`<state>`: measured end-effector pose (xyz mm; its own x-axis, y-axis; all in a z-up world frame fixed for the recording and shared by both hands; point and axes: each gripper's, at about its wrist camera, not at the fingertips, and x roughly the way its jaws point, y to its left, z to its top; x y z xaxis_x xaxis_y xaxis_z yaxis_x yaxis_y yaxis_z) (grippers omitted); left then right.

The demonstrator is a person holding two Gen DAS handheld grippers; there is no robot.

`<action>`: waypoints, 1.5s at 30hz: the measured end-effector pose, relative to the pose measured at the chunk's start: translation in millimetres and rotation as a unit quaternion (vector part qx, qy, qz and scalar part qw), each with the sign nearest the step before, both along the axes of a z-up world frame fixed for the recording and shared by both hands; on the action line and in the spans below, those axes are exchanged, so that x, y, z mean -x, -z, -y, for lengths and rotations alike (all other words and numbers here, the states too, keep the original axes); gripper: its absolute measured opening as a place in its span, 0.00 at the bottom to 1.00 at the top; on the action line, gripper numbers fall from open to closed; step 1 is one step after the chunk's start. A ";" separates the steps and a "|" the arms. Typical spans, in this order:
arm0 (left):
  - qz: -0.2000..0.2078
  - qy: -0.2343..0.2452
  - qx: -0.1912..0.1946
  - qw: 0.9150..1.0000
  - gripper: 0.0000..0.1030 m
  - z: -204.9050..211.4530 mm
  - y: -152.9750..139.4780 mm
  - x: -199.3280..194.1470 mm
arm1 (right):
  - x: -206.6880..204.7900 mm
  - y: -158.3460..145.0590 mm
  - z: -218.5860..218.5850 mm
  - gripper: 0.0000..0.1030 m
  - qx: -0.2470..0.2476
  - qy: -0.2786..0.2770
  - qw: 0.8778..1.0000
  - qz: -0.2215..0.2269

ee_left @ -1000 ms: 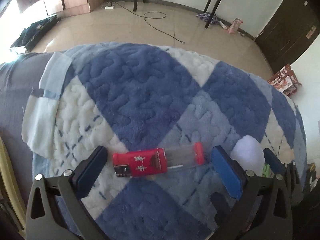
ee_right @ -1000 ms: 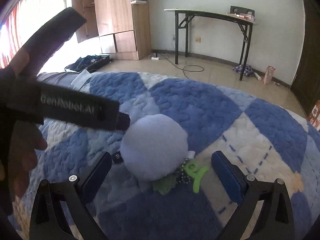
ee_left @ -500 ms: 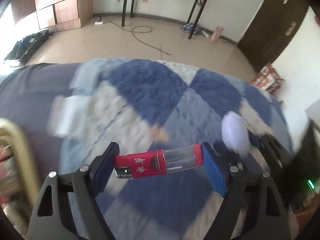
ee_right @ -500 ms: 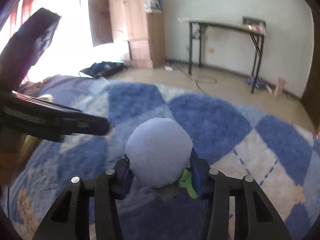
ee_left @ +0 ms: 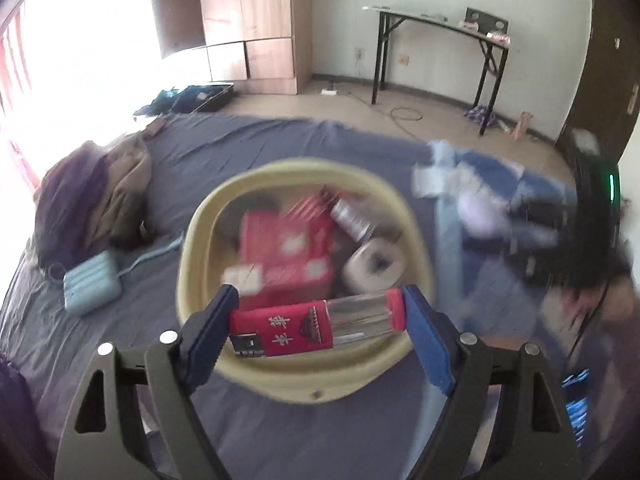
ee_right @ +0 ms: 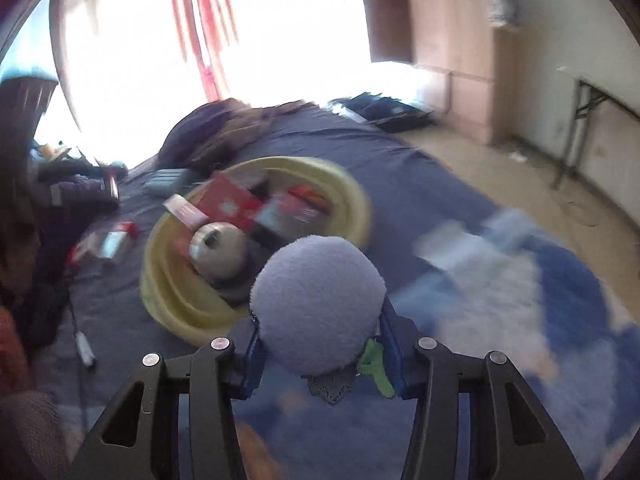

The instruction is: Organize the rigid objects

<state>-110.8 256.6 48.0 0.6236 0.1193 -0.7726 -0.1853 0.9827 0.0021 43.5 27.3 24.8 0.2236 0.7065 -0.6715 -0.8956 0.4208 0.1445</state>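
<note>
So the red-and-clear lighter [ee_left: 316, 328] is clamped end to end in my left gripper [ee_left: 318, 330] jaws, right over the yellow basin [ee_left: 304, 380] on the bed. My right gripper [ee_right: 318, 346] jaws are squeezed on the fluffy purple ball [ee_right: 318, 304], just beside that basin's rim.

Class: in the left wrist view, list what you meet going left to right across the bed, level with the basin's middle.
Clothes pile → light blue pouch → yellow basin → red box → tape roll → blue checked blanket.
</note>
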 end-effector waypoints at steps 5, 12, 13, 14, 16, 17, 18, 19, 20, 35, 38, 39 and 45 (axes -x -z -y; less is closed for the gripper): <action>-0.013 0.004 -0.028 1.000 0.80 -10.2 39.6 -2.8 | -28.7 -11.1 -63.3 0.46 0.008 -0.020 0.999 -0.024; -0.016 0.038 -0.041 0.998 0.80 -18.1 62.2 -5.7 | -49.5 1.9 -153.4 0.46 0.061 -0.054 0.996 -0.021; -0.019 0.037 -0.049 0.998 0.80 -19.1 66.1 -10.3 | -52.8 3.8 -162.4 0.46 0.066 -0.053 0.996 -0.021; -0.022 0.037 -0.040 0.998 0.80 -21.7 70.4 -15.0 | -56.3 6.6 -170.2 0.46 0.073 -0.051 0.996 -0.023; -0.029 0.030 -0.024 0.999 0.80 -26.9 77.1 -22.7 | -63.0 10.5 -184.4 0.46 0.086 -0.043 0.995 -0.024; -0.029 0.027 -0.016 0.999 0.80 -30.0 80.9 -26.1 | -64.8 12.5 -191.0 0.46 0.091 -0.043 0.995 -0.023; -0.025 0.023 -0.010 0.999 0.80 -32.6 83.8 -27.7 | -66.0 14.9 -196.0 0.47 0.093 -0.044 0.994 -0.020; -0.021 0.021 -0.008 1.000 0.81 -34.6 85.9 -29.0 | -63.7 17.2 -203.1 0.48 0.096 -0.045 0.994 -0.018; -0.016 0.015 -0.010 1.000 0.81 -36.6 88.3 -31.0 | -64.0 19.3 -206.6 0.48 0.097 -0.044 0.994 -0.017; 0.096 -0.088 -0.006 0.991 1.00 -0.2 8.5 21.9 | -45.9 -28.9 -100.8 1.00 -0.056 -0.012 0.998 -0.007; 0.113 -0.131 0.019 0.985 1.00 18.6 7.0 34.2 | -24.4 -28.3 -48.0 1.00 -0.057 -0.022 0.997 0.051; 0.113 -0.132 0.013 0.985 1.00 29.6 11.1 37.5 | -18.6 -23.3 -36.8 1.00 -0.053 -0.024 0.997 0.058; 0.062 -0.129 0.011 0.990 1.00 81.9 67.5 49.6 | 17.5 49.0 15.5 1.00 0.007 -0.125 0.990 0.066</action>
<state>-160.4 174.7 -19.6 0.6652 0.2712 -0.6957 -0.4283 0.9018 -0.0579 26.0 11.8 -24.2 0.1291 0.7420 -0.6578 -0.9827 0.1844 0.0151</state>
